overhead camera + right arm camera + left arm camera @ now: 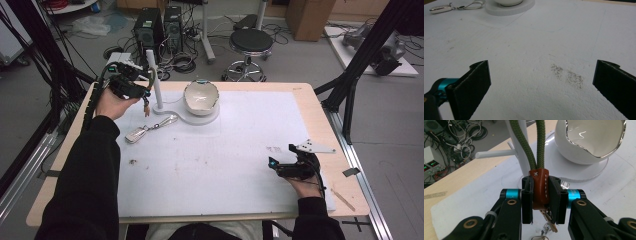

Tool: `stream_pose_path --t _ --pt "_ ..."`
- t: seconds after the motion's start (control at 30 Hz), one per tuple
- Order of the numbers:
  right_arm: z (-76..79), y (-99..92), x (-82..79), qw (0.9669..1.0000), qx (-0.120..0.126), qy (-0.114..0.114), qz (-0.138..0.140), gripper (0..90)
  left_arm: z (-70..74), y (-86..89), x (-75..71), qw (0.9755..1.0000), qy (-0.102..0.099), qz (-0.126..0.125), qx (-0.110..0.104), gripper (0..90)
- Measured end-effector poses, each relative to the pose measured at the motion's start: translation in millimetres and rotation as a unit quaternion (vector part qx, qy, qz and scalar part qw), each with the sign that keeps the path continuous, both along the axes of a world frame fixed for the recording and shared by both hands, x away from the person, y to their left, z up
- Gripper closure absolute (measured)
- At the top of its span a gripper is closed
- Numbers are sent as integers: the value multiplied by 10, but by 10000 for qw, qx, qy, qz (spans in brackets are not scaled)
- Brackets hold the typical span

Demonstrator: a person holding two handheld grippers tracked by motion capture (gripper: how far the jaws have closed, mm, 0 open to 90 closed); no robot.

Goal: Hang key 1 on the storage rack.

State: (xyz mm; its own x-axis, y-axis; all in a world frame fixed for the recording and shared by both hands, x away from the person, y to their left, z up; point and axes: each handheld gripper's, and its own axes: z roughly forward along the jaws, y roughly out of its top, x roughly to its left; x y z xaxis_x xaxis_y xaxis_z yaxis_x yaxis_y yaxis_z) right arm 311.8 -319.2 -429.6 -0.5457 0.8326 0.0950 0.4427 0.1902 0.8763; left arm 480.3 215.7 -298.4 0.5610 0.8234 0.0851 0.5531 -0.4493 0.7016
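My left gripper (541,195) is shut on the brown leather tab (539,187) of a key lanyard. Its two green cord strands (525,142) run up past the white peg stand (520,147). Brass keys (549,220) dangle below the jaws. From above, the left gripper (142,94) is held over the table's far left, right beside the stand (156,82), with the tab (146,107) hanging under it. My right gripper (282,156) rests low at the right of the white mat (225,150). Its jaws stand wide open (541,80) with only bare mat between them.
A white egg-shaped bowl (201,97) with a silver rim sits on the stand's round base, just right of the post. A silver key fob (136,134) on a clip lies on the mat in front of the stand. Stool, computers and cables stand beyond the table.
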Motion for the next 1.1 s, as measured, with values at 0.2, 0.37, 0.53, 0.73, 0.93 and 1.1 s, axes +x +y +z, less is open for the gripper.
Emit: stream_pose_path --t 0.2,0.37,0.53,0.73,0.93,1.1 --pt "-5 -8 2 10000 11 -1 -19 4 -34 32 50 10000 -9 56 -49 742" --pt "-7 -3 5 10000 9 7 -1 4 -78 5 87 9999 58 93 -56 743" --pt "-2 -12 6 10000 31 -8 8 4 -116 -16 126 9997 77 170 -134 750" --pt "-4 -12 10 10000 38 5 -1 4 -90 -10 103 9996 124 125 -211 669" --pt "-6 -8 11 10000 26 3 -14 4 18 67 46 9972 25 115 -737 531" --pt "2 -16 3 10000 76 3 -24 4 57 89 -19 9966 -5 33 -822 371"
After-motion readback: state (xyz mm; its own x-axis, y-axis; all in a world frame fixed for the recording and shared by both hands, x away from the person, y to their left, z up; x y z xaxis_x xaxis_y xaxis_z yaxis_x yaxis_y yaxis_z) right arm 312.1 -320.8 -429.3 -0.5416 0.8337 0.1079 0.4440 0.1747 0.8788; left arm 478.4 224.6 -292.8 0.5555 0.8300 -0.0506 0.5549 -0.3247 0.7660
